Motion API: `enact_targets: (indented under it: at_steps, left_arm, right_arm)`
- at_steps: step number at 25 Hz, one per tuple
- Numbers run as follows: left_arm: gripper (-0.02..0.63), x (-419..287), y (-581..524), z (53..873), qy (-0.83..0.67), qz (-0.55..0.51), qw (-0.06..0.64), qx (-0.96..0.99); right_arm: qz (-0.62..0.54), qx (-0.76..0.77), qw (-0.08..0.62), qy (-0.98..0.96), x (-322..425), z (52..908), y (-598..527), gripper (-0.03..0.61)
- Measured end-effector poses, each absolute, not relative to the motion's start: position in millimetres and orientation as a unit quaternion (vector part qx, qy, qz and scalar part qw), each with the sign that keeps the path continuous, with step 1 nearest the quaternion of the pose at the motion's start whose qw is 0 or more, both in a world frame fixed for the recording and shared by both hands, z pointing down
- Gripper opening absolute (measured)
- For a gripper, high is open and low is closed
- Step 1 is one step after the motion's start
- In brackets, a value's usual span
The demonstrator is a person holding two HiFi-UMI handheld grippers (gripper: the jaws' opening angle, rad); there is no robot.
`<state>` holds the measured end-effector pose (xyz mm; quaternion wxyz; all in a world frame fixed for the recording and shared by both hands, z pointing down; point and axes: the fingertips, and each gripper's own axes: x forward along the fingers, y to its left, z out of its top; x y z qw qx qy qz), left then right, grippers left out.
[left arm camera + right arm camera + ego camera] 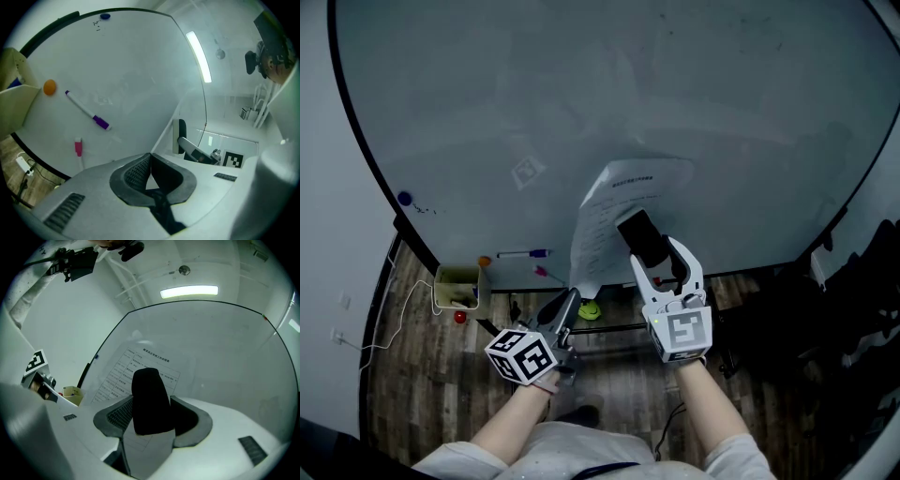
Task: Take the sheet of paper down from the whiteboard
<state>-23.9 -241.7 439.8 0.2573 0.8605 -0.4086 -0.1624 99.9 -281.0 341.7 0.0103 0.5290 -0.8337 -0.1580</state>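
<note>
Both forearms reached toward the whiteboard. The left gripper, near its lower edge, was clamped on the bottom corner of the sheet of paper hanging down the whiteboard. The right gripper, jaws wide, gripped a black block before that sheet.

Left gripper, at 8 o'clock from the right gripper, pinches the sheet of paper; the right clamps a black block.

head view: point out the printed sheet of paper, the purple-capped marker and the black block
printed white sheet of paper (619,216), head view, its printed middle
white marker with purple cap (523,253), head view, middle of barrel
black rectangular block (643,239), head view, centre of flat face
</note>
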Motion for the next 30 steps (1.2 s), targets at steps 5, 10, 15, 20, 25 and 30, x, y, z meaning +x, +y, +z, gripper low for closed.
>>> enact_targets:
  at_steps: [5,10,15,20,25,30]
  left_arm:
    - [0.017,-26.8,-226.0,445.4,-0.394,-0.167,0.277,0.860]
    - [0.017,-28.2,-215.1,447.7,-0.379,-0.166,0.289,0.863]
    - [0.017,-29.9,-208.6,449.9,-0.356,-0.169,0.308,0.866]
    - [0.017,-39.9,-205.8,448.9,-0.351,-0.201,0.335,0.851]
    - [0.017,-57.4,-204.1,443.4,-0.363,-0.209,0.329,0.847]
    - [0.017,-76.7,-203.5,445.7,-0.376,-0.218,0.333,0.837]
  right_arm:
    - [-0.163,0.536,0.008,-0.828,105.6,341.2,-278.7,0.254]
    - [-0.170,0.537,0.000,-0.826,102.1,336.9,-276.7,0.253]
    - [-0.141,0.548,-0.006,-0.825,102.4,347.5,-278.5,0.253]
    - [-0.125,0.575,-0.025,-0.808,119.6,338.9,-297.8,0.253]
    - [-0.129,0.590,-0.032,-0.796,131.4,329.3,-312.0,0.253]
    - [-0.118,0.608,-0.046,-0.784,141.0,328.9,-316.9,0.253]
